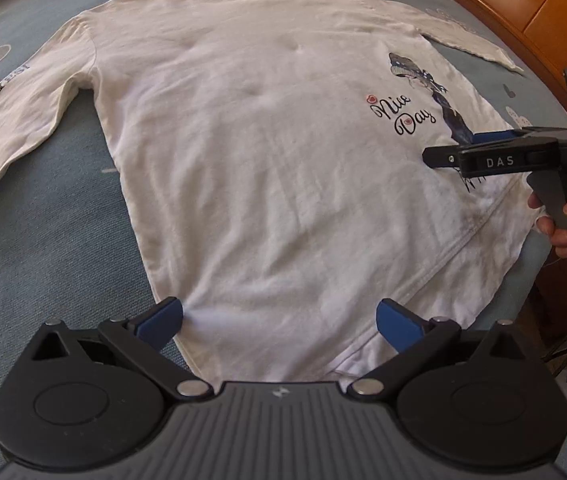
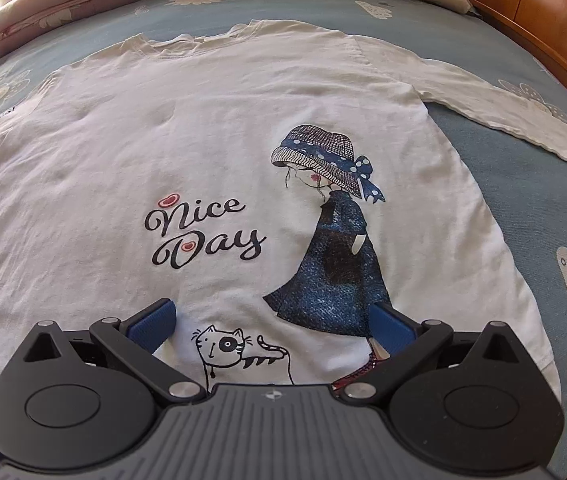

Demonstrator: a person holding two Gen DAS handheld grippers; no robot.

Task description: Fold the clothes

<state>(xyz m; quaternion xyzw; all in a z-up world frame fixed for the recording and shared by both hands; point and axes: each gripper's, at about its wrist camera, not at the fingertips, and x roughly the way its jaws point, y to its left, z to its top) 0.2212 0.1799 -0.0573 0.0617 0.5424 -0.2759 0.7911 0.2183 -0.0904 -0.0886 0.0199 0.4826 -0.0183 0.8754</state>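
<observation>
Big blue flowered bed sheet, wooden bed frame along one side. On top, spread flat, white long-sleeved cotton shirt with girl picture: no fold made yet, both sleeves still out, all folding left. Left tongs and right tongs wide open, holding nothing, over the hem. Nothing in the way.

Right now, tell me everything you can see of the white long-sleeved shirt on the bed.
The white shirt is long-sleeved, of soft, lightly creased knit, and lies flat, front up, on the blue bedspread, both sleeves spread outward. Its print shows "Nice Day" script, a girl in a hat and blue dress, and a cat. One sleeve carries dark lettering. The left gripper and the right gripper are both open at the hem, neither gripping it.
</observation>
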